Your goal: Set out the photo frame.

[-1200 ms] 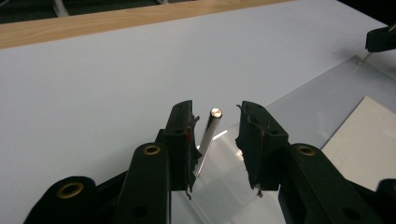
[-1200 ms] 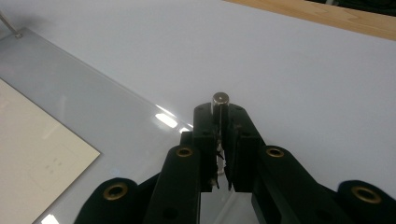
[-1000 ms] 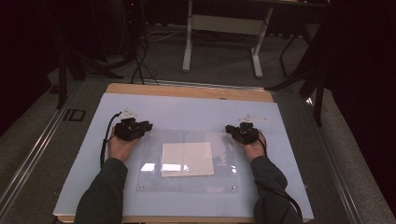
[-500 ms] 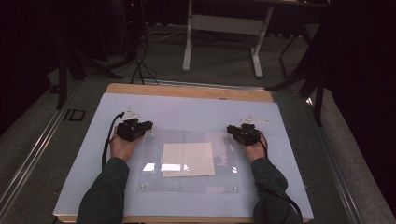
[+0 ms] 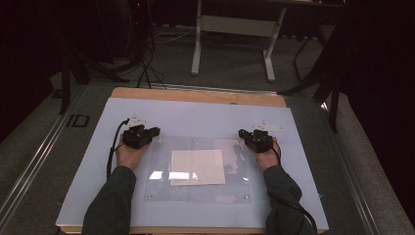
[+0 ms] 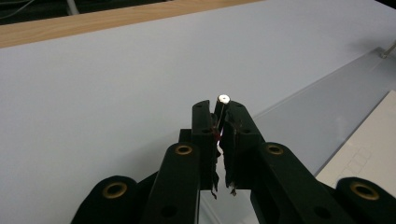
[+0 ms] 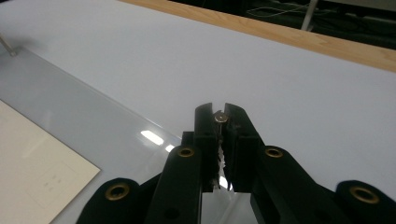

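2 grippers, left [image 5: 147, 133] and right [image 5: 249, 135], each clamp a pin [image 6: 223, 99] at the clear sheet's [image 5: 161, 191] far corners on the table [image 5: 195, 95]; near corners look pinned already, paper [image 5: 197, 166] beneath.

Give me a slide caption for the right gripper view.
Right tool pinching a small pin above the clear sheet.

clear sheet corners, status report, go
Left gripper shut on a small pin at clear sheet's far-left corner. Right gripper shut on pin at far-right corner. White paper beneath. Nothing in the way.
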Demonstrator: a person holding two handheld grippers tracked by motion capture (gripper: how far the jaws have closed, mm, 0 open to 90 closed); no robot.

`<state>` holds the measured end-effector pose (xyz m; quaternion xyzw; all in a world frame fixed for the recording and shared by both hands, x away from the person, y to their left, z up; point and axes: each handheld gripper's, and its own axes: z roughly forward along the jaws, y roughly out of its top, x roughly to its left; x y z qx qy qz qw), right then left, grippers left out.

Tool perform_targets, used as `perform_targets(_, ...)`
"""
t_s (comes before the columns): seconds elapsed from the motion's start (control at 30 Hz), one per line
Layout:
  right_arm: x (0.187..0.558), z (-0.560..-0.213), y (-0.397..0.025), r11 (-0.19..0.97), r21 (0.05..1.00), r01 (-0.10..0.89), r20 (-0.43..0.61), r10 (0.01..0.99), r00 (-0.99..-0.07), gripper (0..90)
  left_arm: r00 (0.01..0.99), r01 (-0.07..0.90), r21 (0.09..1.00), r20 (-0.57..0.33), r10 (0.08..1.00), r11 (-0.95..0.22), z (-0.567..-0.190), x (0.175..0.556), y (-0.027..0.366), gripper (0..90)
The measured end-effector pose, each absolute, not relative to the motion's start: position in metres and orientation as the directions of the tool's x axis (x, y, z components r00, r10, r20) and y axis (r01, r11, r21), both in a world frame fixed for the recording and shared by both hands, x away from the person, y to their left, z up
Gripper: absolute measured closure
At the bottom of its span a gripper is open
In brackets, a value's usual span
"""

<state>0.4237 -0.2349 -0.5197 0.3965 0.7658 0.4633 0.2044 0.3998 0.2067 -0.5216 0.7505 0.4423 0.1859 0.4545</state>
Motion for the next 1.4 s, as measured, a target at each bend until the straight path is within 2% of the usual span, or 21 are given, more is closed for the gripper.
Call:
perform_targets(0.43,0.424,-0.519,-0.234,0.262,0.866,0.427,0.053,0.799,-0.599,85.1,0.544,0.472,0.860,-0.110,0.832,-0.196,-0.519,0.401,0.204,82.2)
perform_targets(0.6,0.425,-0.518,-0.234,0.264,0.861,0.434,0.057,0.799,-0.599,85.2,0.538,0.478,0.853,-0.096,0.837,-0.210,-0.518,0.402,0.203,84.6)
perform_targets(0.83,0.428,-0.515,-0.234,0.271,0.847,0.458,0.070,0.796,-0.601,85.3,0.532,0.512,0.841,-0.153,0.833,-0.173,-0.519,0.408,0.205,84.5)
perform_targets(1.4,0.452,-0.510,-0.235,0.216,0.788,0.577,0.194,0.801,-0.566,85.6,0.478,0.613,0.782,-0.255,0.841,-0.111,-0.515,0.432,0.206,85.5)
